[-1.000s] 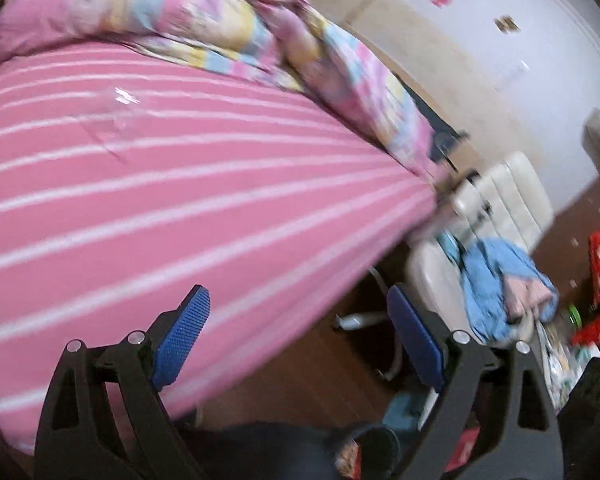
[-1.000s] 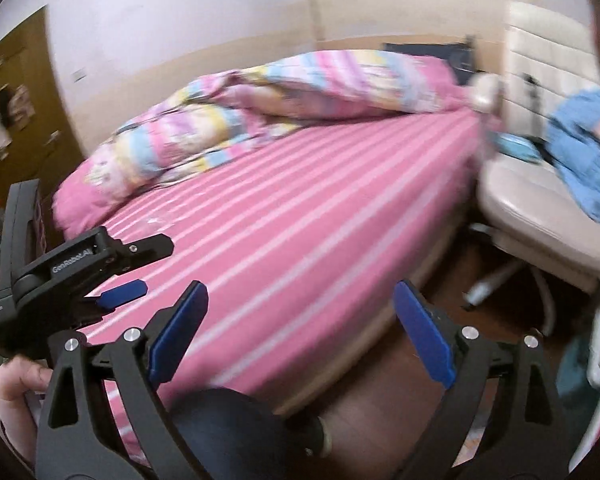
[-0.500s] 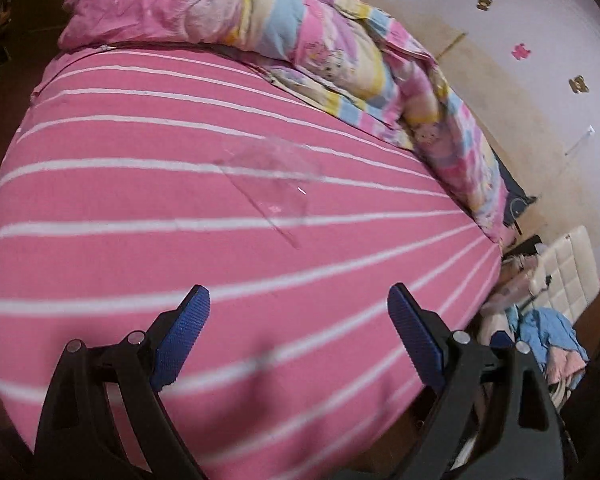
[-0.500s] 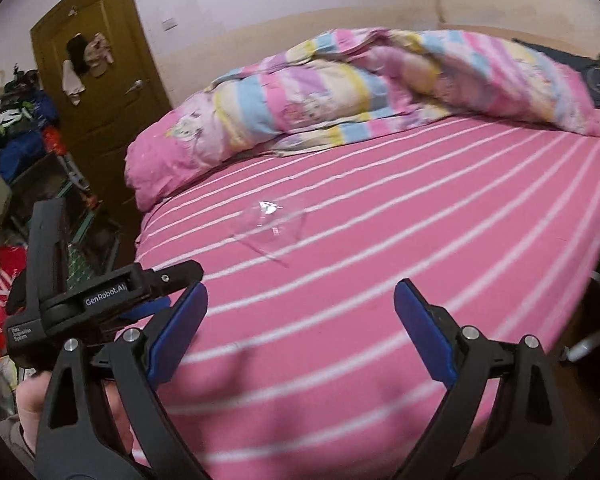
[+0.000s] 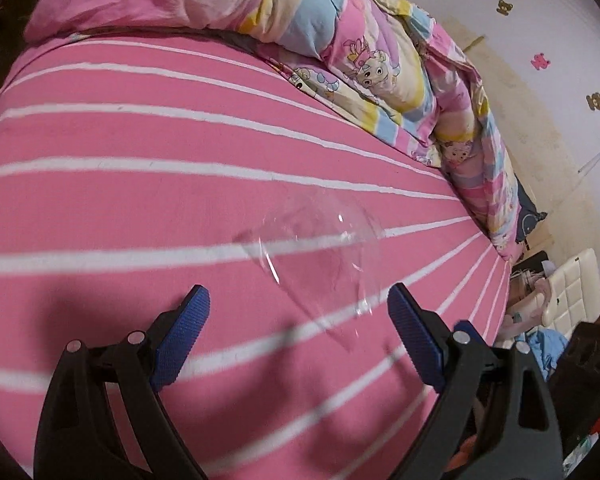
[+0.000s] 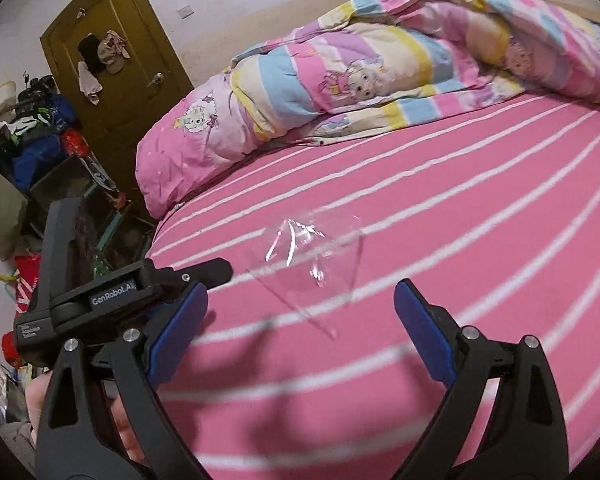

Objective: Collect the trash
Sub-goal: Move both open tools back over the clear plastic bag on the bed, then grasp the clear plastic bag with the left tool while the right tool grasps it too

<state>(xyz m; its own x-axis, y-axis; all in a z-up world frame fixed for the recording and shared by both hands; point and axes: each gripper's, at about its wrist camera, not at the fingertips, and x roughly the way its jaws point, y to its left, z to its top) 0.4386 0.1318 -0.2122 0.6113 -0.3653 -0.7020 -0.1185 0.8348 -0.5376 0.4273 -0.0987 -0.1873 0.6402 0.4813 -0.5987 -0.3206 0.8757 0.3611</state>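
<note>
A clear, crumpled plastic wrapper (image 5: 320, 256) lies flat on the pink striped bed sheet (image 5: 120, 200). In the right wrist view the same wrapper (image 6: 312, 264) sits in the middle of the sheet (image 6: 480, 220). My left gripper (image 5: 298, 312) hovers just short of it, open, with nothing between its blue pads. The right gripper (image 6: 300, 308) is open too, close behind the wrapper. The left gripper's black body (image 6: 112, 300) shows at the left of the right wrist view, a hand below it.
A rolled cartoon-print quilt (image 6: 380, 68) and pink pillow (image 6: 188, 152) lie along the far side of the bed. A brown door (image 6: 112, 52) and piled bags (image 6: 40, 148) stand left of the bed. A cream chair (image 5: 568, 296) stands past its right end.
Both grippers swung from the bed's edge and floor over onto the bed and closed in on the clear wrapper, which now lies just ahead of their tips. Both stayed open.
</note>
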